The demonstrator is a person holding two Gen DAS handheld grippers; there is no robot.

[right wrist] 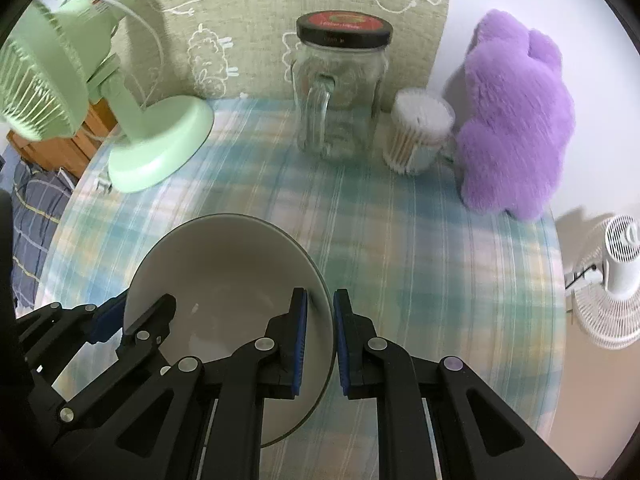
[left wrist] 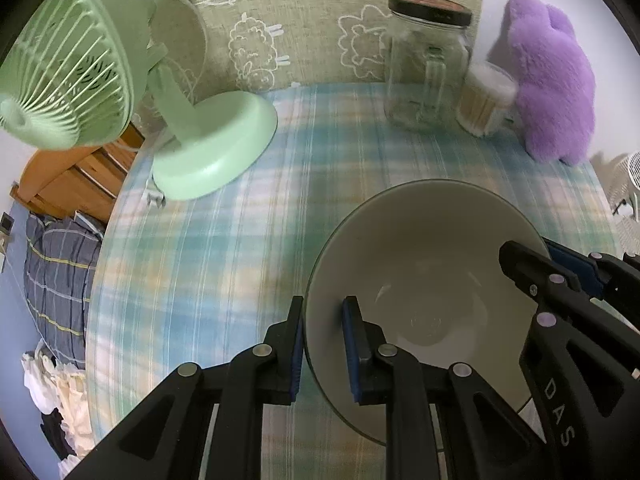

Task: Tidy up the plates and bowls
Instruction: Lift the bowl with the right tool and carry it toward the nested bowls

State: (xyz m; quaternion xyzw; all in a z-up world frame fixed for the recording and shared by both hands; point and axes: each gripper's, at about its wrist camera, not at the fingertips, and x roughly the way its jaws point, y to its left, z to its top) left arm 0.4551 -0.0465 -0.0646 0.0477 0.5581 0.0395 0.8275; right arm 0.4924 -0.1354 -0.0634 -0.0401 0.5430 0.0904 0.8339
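A wide off-white bowl point(left wrist: 420, 272) point(right wrist: 224, 264), empty inside, is over the plaid tablecloth point(left wrist: 248, 240) point(right wrist: 420, 248), held from two sides. My left gripper point(left wrist: 324, 308) is shut on its left rim, one blue pad inside the wall and one outside. My right gripper point(right wrist: 320, 300) is shut on the opposite rim in the same way. Each gripper also shows in the other view: the right gripper point(left wrist: 532, 250) at the bowl's far side, the left gripper point(right wrist: 142, 304) at its left edge. I cannot tell whether the bowl touches the cloth.
At the back of the table stand a green desk fan point(left wrist: 208, 148) point(right wrist: 160, 148), a glass jar with a black lid point(left wrist: 428, 68) point(right wrist: 340, 92), a tub of cotton swabs point(right wrist: 418, 136) and a purple plush toy point(right wrist: 516, 120). A white floor fan point(right wrist: 616, 276) stands beyond the right edge.
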